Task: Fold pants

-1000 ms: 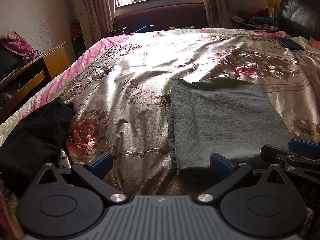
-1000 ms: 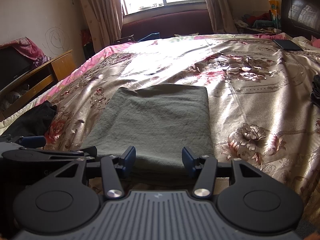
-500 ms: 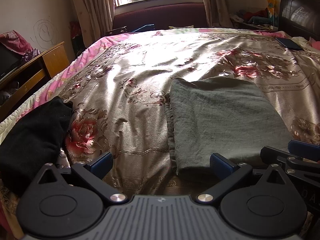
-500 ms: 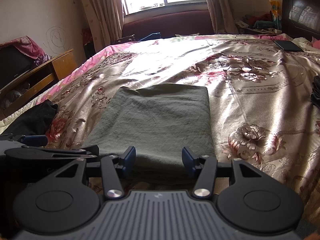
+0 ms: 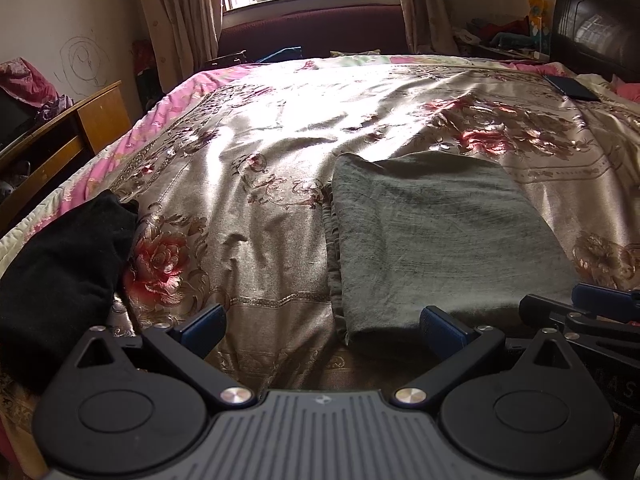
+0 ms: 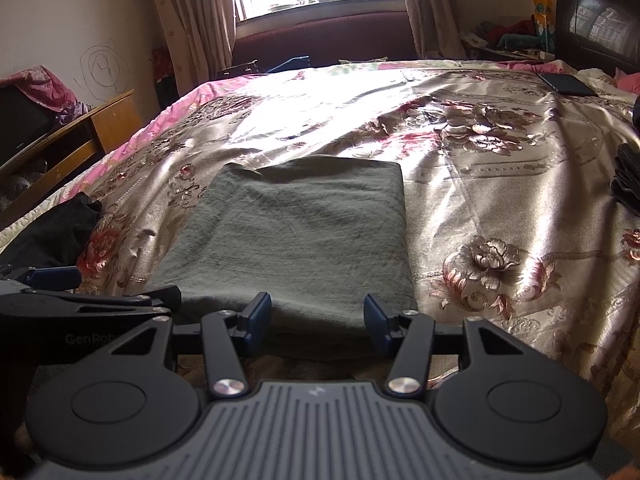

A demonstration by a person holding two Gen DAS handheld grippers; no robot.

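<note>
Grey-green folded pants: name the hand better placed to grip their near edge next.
Right, probably. The right gripper hangs open with the folded pants centred between its fingers; the left gripper mostly faces bare bedspread.

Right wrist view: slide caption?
Open right gripper hovers at the near edge of folded grey-green pants on a floral bedspread.

Bare bedspread (image 5: 260, 240) separates the folded pants (image 5: 432, 236) from the black garment (image 5: 60, 272).

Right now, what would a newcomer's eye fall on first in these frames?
The grey-green folded pants lie flat on the shiny floral bedspread, just beyond both open grippers, left and right. A black garment sits bunched at the bed's left edge.
</note>
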